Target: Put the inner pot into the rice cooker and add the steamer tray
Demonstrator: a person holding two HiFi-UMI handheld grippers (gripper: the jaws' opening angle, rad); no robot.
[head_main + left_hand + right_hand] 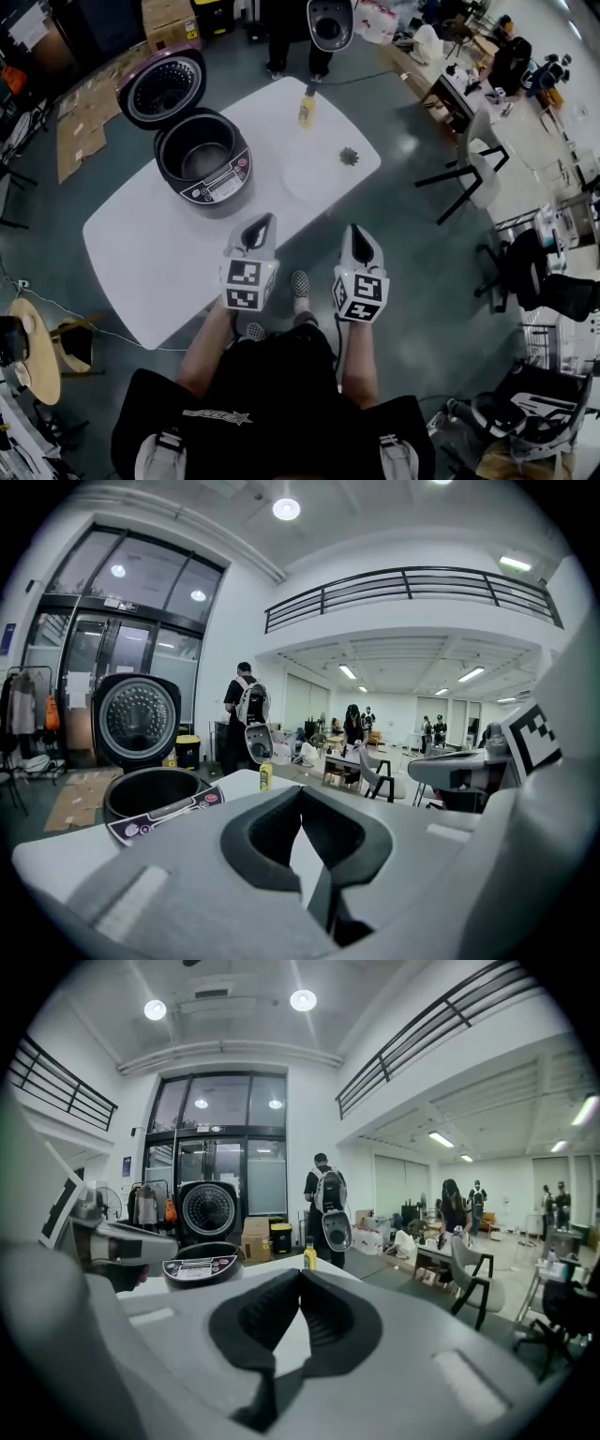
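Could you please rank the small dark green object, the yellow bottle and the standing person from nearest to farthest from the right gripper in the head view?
1. The small dark green object, on the table just ahead of the right gripper.
2. The yellow bottle, near the table's far edge.
3. The standing person, beyond the table.

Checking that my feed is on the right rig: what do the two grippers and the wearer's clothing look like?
The left gripper and right gripper are light grey shells that taper toward the jaws, with black ribbed pads inside. Each carries a white cube printed with black square markers. The person wears a black top.
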